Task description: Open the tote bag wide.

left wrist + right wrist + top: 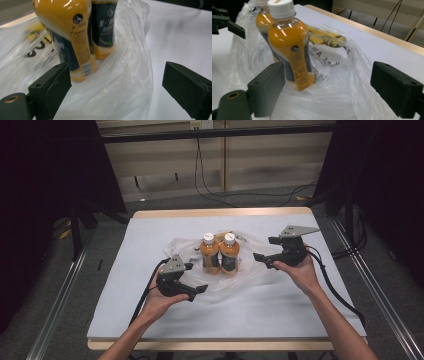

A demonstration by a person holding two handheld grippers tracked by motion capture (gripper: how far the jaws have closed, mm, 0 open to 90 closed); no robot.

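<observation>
Two orange drink bottles (220, 253) w/ white caps stand upright, side by side and touching, approx. at the centre of the bench (150, 320). Both stand on a clear plastic bag (185, 246) that lies slack and crumpled around their bases; the bag film spreads further to the left than to the right, w/ printed lettering visible through it behind the bottles. Left gripper (197, 290) sits just beside the bag's near-left edge, fingers (53, 86) spread wide, nothing between them; in the left gripper view the bag film lies in the gap below the fingers, not pinched, and the bottles stand beyond the finger tips. Right gripper (261, 258) sits just right of the bottles, near the bag's right edge, fingers (268, 87) likewise wide apart w/ no grip; the nearer bottle stands just past its left finger, apart from it. Bench surface is white w/ a wood rim; the near strip, left margin and far right corner are bare, giving open room on all sides of the bag. Beyond the bench edges: grey floor (165, 202), cables (210, 190) at the far side.
</observation>
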